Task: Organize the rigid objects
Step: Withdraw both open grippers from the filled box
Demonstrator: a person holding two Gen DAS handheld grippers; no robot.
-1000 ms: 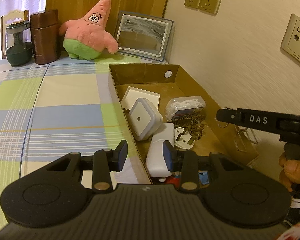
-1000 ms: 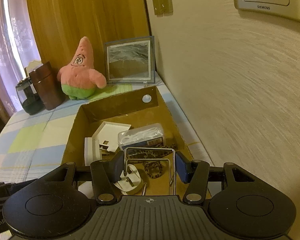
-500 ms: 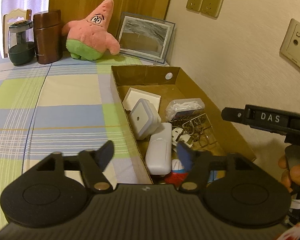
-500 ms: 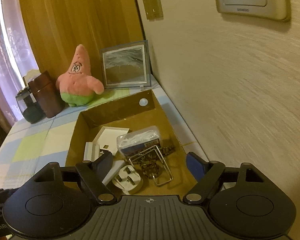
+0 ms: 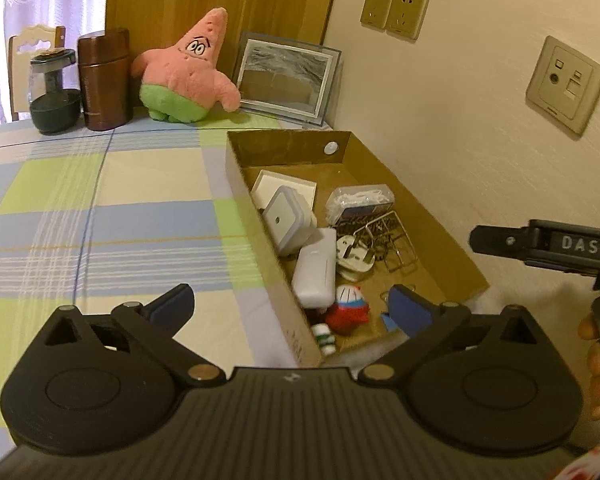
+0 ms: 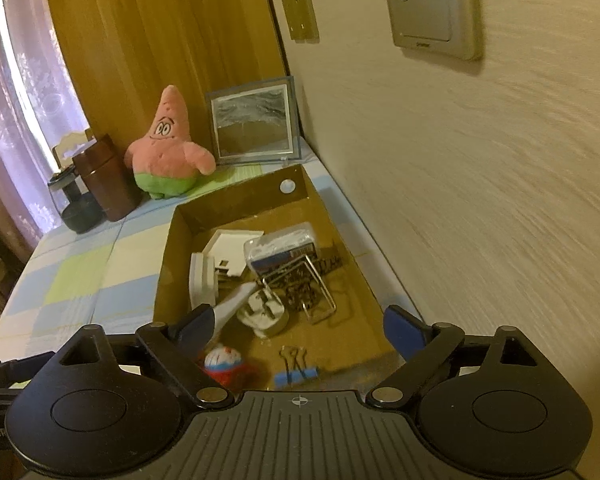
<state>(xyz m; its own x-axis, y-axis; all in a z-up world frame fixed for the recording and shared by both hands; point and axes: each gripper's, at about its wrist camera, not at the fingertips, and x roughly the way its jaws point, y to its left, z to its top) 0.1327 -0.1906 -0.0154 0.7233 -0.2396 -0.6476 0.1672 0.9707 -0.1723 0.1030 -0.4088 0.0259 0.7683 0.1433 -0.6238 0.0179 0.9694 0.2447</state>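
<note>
So far left there's one dark green glass-topped jar (image 5: pixel 54 94) and one brown cylindrical canister (image 5: pixel 105 79), then one pink starfish plush toy (image 5: pixel 188 70), and one framed grey picture (image 5: pixel 286 76) against the wall, all on the checked tabletop (image 5: pixel 100 208). None of that needs touching, I'd say.

The shallow brown cardboard box (image 5: pixel 260 216) holds the rigid stuff: one white square night light (image 5: pixel 286 220), one white oblong plastic case (image 5: pixel 315 270), one white wall plug (image 5: pixel 354 256), one clear plastic box of white bits (image 5: pixel 360 202), one bent wire rack (image 5: pixel 396 246), one red-and-white round toy (image 6: pixel 222 362), one blue binder clip (image 6: pixel 296 372).

Left gripper (image 5: pixel 290 306) hangs above the box's near corner, jaws spread wide, holding nothing. Right gripper (image 6: pixel 300 326) is above the box's near end, jaws wide apart and empty too.

Looks basically sorted. If anything's left, I'd lift both straight up and clear so a finger doesn't snag the wire rack or nudge the box wall.
</note>
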